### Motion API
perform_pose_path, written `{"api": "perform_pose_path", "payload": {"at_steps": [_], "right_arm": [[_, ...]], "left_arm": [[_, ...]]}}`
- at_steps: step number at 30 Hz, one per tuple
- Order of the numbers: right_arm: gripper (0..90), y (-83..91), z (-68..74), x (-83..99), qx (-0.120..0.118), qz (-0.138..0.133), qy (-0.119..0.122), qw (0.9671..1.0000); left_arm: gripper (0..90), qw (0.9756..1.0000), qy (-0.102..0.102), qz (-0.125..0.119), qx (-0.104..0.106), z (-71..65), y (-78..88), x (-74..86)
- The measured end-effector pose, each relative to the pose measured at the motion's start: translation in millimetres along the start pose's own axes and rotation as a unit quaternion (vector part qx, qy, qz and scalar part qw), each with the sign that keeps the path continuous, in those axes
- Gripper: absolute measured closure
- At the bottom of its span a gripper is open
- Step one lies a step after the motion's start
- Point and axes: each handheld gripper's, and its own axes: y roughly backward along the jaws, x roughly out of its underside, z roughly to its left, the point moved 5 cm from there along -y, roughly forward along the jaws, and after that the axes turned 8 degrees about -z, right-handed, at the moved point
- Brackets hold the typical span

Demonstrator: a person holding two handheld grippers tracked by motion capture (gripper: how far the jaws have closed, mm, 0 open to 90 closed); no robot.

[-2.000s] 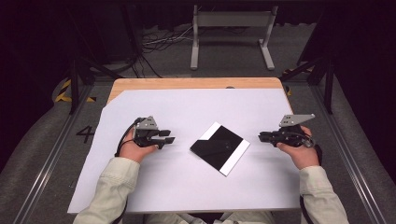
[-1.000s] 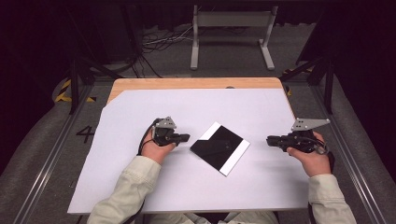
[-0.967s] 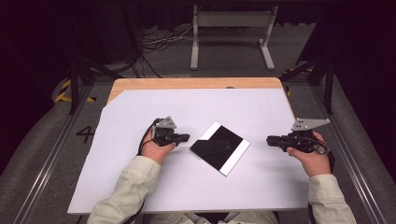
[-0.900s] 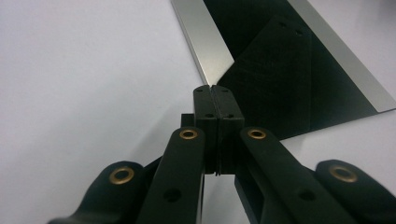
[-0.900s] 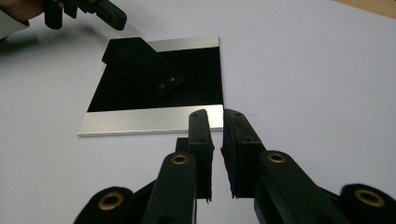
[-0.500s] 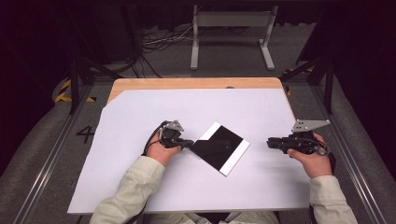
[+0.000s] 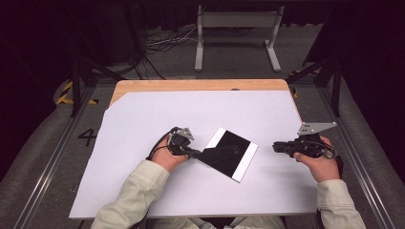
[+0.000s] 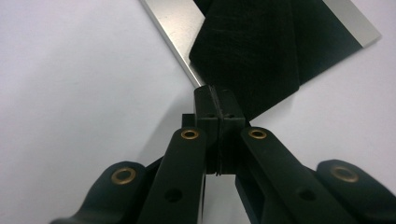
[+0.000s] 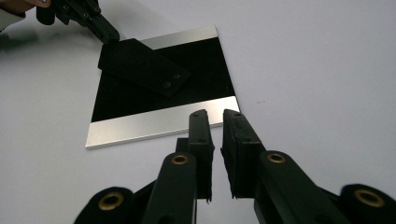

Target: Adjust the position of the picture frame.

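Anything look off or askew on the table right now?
Yes: a black flap is lifted off the black-and-silver plate at its left corner, tilted instead of lying flat. The left gripper, jaws shut, sits at that corner. The plate itself lies diagonal to the table edges. Nothing spilled or damaged.

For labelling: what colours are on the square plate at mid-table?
The plate is black with a silver band along two opposite edges, clearest in the right gripper view.

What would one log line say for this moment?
left gripper: shut, at black flap | right gripper: open, empty | plate: flat on table
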Motion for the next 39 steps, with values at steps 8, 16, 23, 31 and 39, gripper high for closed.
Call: {"api": "perform_pose_path", "payload": {"at_steps": [8,16,23,31,39], "right_arm": [[87.5,2.5,1.7,-0.1,0.008,0.021,-0.009,0.9997],[89.7,0.9,4.9,-0.2,0.026,0.052,-0.002,0.9983],[89.8,-0.6,6.6,-0.2,0.033,0.063,-0.002,0.9975],[89.8,-3.0,7.0,1.0,0.034,0.070,-0.007,0.9969],[89.8,-2.3,5.6,2.5,0.038,0.072,-0.009,0.9967]], "left_arm": [[90.0,0.9985,-0.027,0.032,0.035,-18.1,-5.9,-3.4],[90.0,0.9964,-0.040,0.036,0.066,-33.4,-13.0,-6.0],[90.0,0.9938,-0.058,0.033,0.089,-50.1,-25.6,-10.5],[90.0,0.9920,-0.067,0.021,0.105,-66.0,-41.4,-17.5],[90.0,0.9899,-0.086,0.000,0.113,-87.1,-64.6,-28.5]]}}
